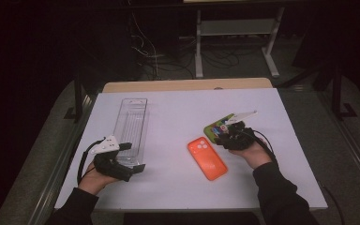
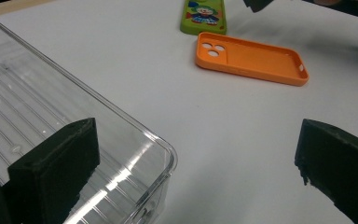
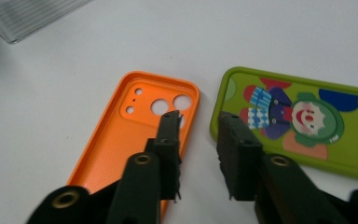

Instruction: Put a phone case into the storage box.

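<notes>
Beside the clear tray (image 1: 132, 129) | left gripper (image 1: 130, 157) was held open astride its corner wall to steady it | right gripper (image 3: 199, 140) was kept narrowed, gripping nothing, between orange case (image 3: 135, 135) and green case (image 3: 303, 119).

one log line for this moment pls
left gripper: open, astride clear bin end wall | right gripper: jaws narrow, nothing held, over orange case and green clown case
</notes>
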A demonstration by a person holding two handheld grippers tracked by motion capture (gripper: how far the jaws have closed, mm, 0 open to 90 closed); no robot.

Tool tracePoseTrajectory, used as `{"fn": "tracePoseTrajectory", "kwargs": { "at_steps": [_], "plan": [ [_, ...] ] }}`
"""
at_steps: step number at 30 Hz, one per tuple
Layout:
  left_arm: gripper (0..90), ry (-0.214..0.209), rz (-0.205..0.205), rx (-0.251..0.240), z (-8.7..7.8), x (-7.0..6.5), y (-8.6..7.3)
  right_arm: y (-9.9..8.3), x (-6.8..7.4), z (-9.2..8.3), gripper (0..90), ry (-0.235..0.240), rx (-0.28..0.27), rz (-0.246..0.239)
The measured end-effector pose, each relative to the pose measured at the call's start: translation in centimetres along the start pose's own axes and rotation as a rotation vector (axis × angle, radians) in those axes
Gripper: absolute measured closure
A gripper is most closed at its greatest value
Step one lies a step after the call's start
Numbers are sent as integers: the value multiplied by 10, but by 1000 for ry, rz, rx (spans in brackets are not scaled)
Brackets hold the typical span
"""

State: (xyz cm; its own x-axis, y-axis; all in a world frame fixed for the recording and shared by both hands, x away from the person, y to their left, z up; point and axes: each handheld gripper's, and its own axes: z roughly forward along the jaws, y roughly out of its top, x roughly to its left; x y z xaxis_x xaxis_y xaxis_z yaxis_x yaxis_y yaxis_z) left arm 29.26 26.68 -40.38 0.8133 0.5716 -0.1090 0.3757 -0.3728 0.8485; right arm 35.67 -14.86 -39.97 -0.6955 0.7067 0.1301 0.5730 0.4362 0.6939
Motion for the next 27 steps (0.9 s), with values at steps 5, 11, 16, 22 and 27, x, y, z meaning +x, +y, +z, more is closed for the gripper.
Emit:
{"fn": "tracePoseTrajectory", "kwargs": {
  "at_steps": [5,11,16,22,27],
  "plan": [
    [0,-1,-7,1,-1,0,0,11,-5,14,846,16,21,-14],
    [0,-5,-9,-5,-1,0,0,18,-8,30,883,31,53,-30],
    [0,-7,-8,-8,-2,0,0,22,-8,44,883,33,74,-34],
    [0,-9,-8,2,-2,0,0,23,-9,52,883,28,81,-40],
    [0,-10,-8,1,-2,-1,0,22,-10,58,883,24,85,-44]
  ]
}}
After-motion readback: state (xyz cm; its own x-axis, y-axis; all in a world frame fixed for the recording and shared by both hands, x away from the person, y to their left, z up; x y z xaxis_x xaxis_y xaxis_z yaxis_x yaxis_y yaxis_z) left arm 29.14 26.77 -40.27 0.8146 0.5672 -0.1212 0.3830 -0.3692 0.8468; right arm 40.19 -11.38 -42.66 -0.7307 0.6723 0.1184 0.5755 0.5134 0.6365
